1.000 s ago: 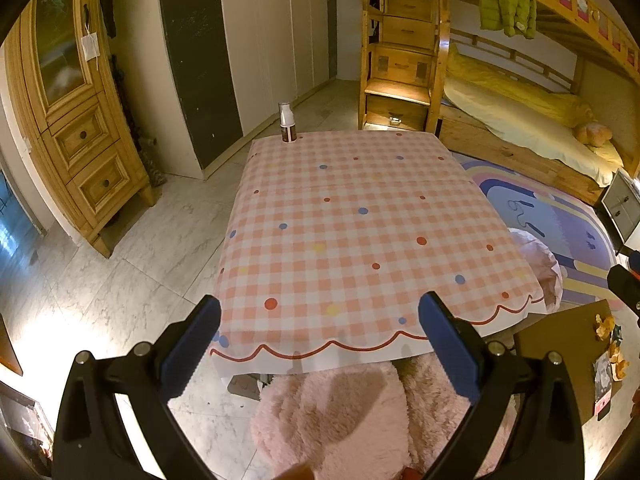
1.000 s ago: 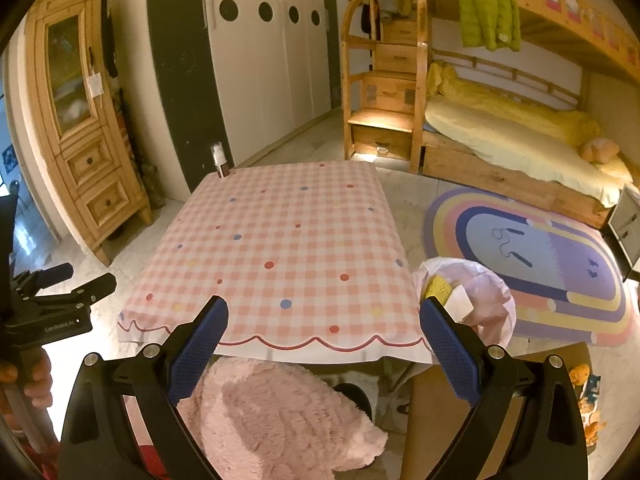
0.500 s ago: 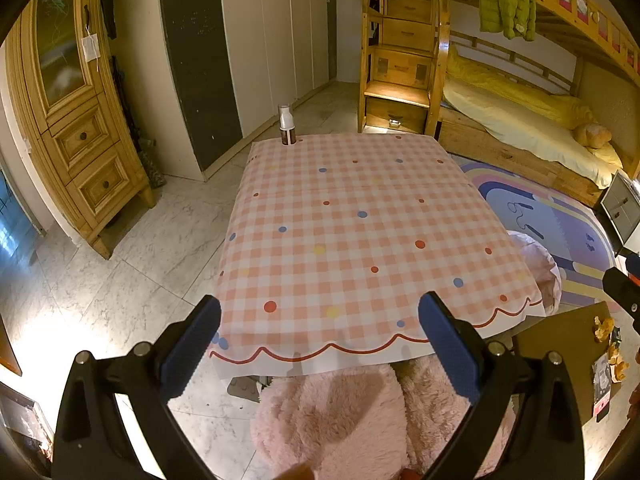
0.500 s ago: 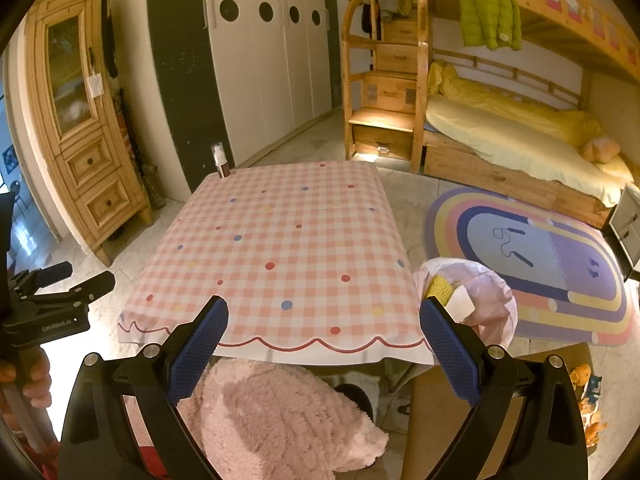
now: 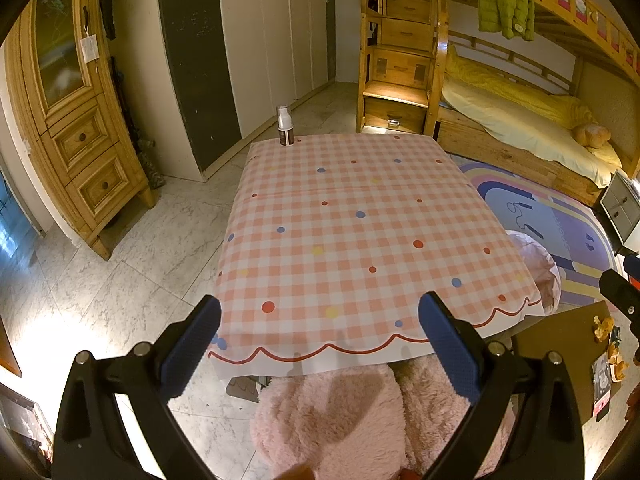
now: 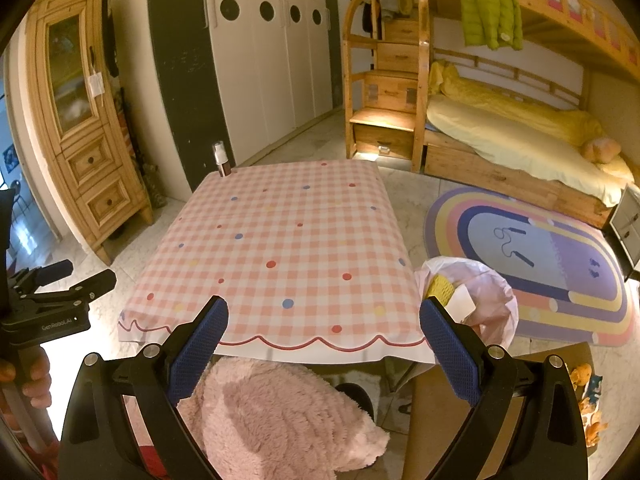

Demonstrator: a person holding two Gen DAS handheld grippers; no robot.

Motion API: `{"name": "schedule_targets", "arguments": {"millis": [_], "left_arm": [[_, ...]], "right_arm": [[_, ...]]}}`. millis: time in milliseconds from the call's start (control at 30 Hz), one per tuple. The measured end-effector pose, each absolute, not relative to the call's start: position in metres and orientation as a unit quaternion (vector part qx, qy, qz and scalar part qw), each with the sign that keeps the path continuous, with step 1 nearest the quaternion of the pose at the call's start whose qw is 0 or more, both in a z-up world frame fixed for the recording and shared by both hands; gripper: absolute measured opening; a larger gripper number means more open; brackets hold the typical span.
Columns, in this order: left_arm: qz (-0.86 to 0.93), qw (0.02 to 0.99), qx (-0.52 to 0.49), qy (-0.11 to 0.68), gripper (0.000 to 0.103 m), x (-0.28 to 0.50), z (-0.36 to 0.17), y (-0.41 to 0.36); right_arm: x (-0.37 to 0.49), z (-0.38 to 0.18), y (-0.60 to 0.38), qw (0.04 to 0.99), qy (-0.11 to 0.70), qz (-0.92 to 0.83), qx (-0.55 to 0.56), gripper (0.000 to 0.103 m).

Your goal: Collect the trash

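Hovering unchanged, both hand-held grippers [image 5: 320,344] empty.

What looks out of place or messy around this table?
Scraps of orange litter lie on the floor by the brown mat's right edge, beyond the open right claw. The pink trash bag gapes open beside the table. A lone bottle stands upright at the far corner, nothing spilled.

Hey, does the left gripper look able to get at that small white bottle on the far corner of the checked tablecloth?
Probably yes: the left gripper is open and empty, and nothing lies on the pink checked tablecloth between it and the small white bottle. The bottle stands across the whole table, though, so it needs a long reach.
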State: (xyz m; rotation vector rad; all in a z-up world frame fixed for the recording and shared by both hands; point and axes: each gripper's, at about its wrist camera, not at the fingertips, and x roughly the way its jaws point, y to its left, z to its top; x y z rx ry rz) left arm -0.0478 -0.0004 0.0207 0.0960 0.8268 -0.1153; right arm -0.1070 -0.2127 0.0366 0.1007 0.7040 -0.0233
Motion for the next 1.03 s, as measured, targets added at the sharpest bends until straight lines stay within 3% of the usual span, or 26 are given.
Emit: {"name": "schedule_targets", "arguments": {"millis": [1033], "left_arm": [[-0.062, 0.913, 0.054, 0.4, 0.096, -0.042, 0.02, -0.005]], "right_arm": [[-0.107, 0.027, -0.21, 0.936, 0.347, -0.015, 0.06, 0.095]]}}
